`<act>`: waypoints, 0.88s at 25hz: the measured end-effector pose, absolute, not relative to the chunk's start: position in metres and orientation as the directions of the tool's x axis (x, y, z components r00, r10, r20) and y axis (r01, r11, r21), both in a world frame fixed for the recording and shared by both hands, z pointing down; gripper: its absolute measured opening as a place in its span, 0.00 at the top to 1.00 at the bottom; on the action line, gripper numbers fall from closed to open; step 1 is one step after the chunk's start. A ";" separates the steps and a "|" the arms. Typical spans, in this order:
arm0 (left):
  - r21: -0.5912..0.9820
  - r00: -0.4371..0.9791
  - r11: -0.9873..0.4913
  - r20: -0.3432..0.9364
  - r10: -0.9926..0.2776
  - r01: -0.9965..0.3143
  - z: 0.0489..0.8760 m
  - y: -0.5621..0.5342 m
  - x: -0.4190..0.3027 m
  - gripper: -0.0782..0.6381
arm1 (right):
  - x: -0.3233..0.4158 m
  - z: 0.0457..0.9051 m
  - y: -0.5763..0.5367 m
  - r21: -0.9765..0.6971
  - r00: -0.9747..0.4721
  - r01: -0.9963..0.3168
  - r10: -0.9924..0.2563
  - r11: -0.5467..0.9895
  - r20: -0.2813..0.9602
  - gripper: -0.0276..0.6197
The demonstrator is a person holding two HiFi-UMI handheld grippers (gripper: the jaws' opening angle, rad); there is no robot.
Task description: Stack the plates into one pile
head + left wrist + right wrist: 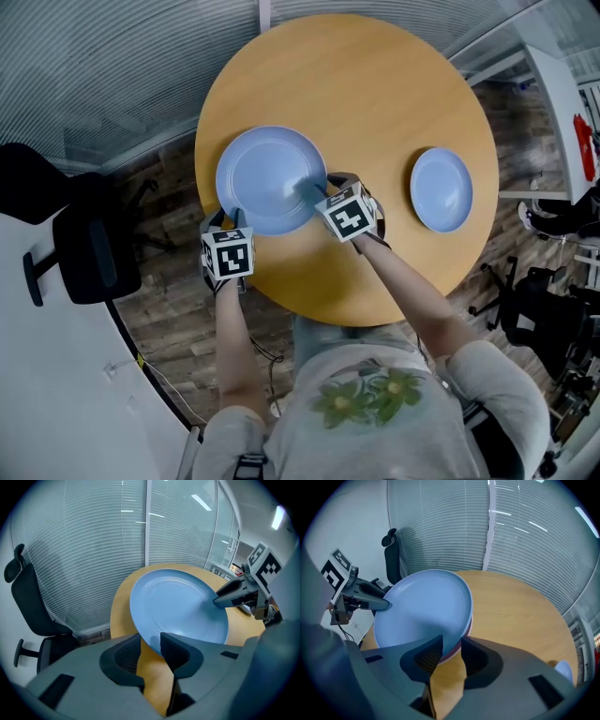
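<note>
Round wooden bench [375,84]. Left-front: large blue plate [267,173] directly over a pink plate [468,625], of which only the rim shows. Right side: small blue plate [441,189] lying flat, well apart from the others.

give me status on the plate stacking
Left gripper and right gripper both shut on near rim of large blue plate. It's over a pink plate. Small blue plate apart at right, not yet stacked. Nothing in the way.
</note>
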State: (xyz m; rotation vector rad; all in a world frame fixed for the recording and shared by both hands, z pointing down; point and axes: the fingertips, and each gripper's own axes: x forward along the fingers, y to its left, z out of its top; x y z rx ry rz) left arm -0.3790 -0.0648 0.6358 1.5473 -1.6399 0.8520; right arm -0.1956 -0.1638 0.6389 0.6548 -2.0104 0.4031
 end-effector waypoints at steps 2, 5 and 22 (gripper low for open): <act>0.014 -0.025 0.069 0.853 -0.522 -0.998 0.638 -0.065 -0.379 0.70 | -0.196 0.643 -0.166 0.013 -0.387 -0.592 -0.298 0.806 0.872 0.76; 0.018 -0.026 0.079 0.856 -0.517 -0.997 0.640 -0.066 -0.379 0.70 | -0.198 0.646 -0.170 0.049 -0.362 -0.585 -0.314 0.810 0.878 0.76; -0.085 -0.168 0.163 0.781 -0.602 -0.983 0.595 -0.073 -0.373 0.69 | -0.196 0.604 -0.170 0.022 -0.545 -0.520 -0.351 0.854 0.761 0.73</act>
